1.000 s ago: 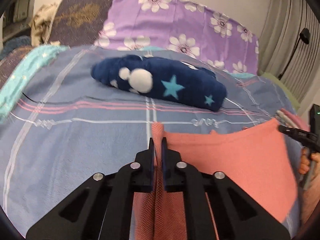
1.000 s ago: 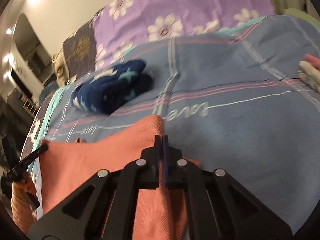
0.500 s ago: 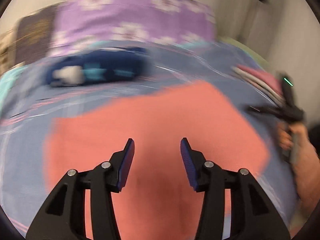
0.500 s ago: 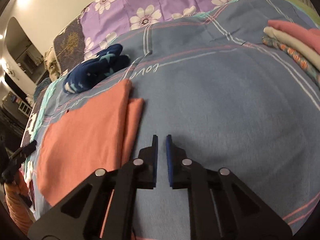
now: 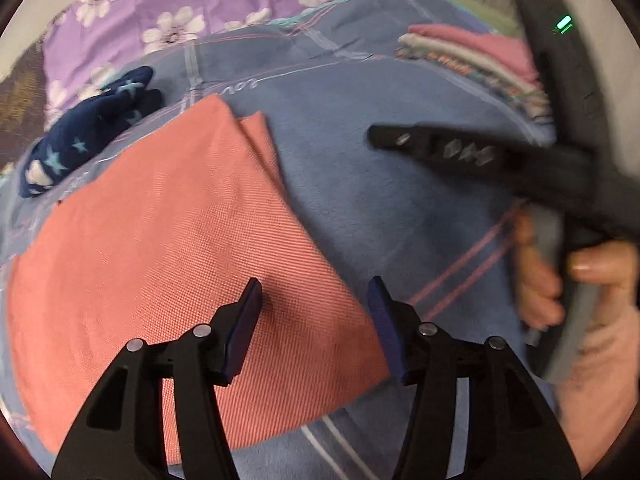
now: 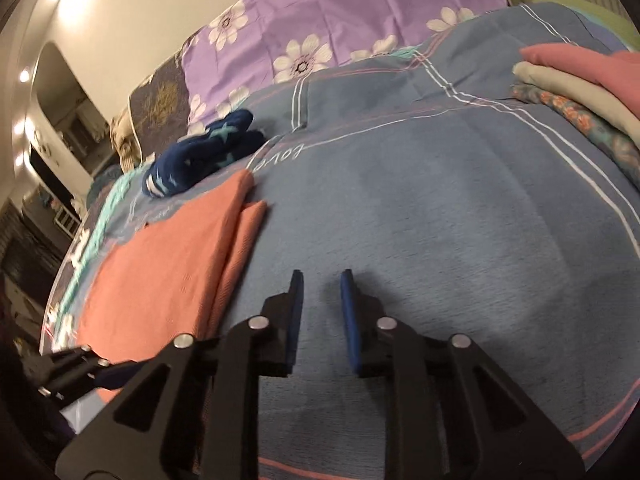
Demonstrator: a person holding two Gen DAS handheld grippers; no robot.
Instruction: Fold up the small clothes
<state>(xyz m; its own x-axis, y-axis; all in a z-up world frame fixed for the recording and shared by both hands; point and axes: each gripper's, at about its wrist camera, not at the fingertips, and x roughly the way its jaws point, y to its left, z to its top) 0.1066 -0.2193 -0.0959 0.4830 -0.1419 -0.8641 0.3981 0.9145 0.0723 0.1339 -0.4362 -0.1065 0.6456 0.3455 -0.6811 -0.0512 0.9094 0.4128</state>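
A coral garment lies folded flat on the blue striped bedspread, with a narrow under-layer showing along its right edge. My left gripper hovers over the garment's near right corner. Its jaws are opening and the pads press on nothing. My right gripper is over bare bedspread just right of the garment. Its jaws are opening a little, with nothing between them. In the left wrist view the right gripper shows side-on, held by a hand.
A navy star-patterned garment lies bunched at the far left, beyond the coral one. A stack of folded clothes sits at the right. A purple flowered pillow lies along the far side. The left gripper shows at the right wrist view's lower left.
Both grippers were shut on the coral garment's edge and have let go and opened. The left one swung right over the folded garment. The right one moved onto bare bedspread.
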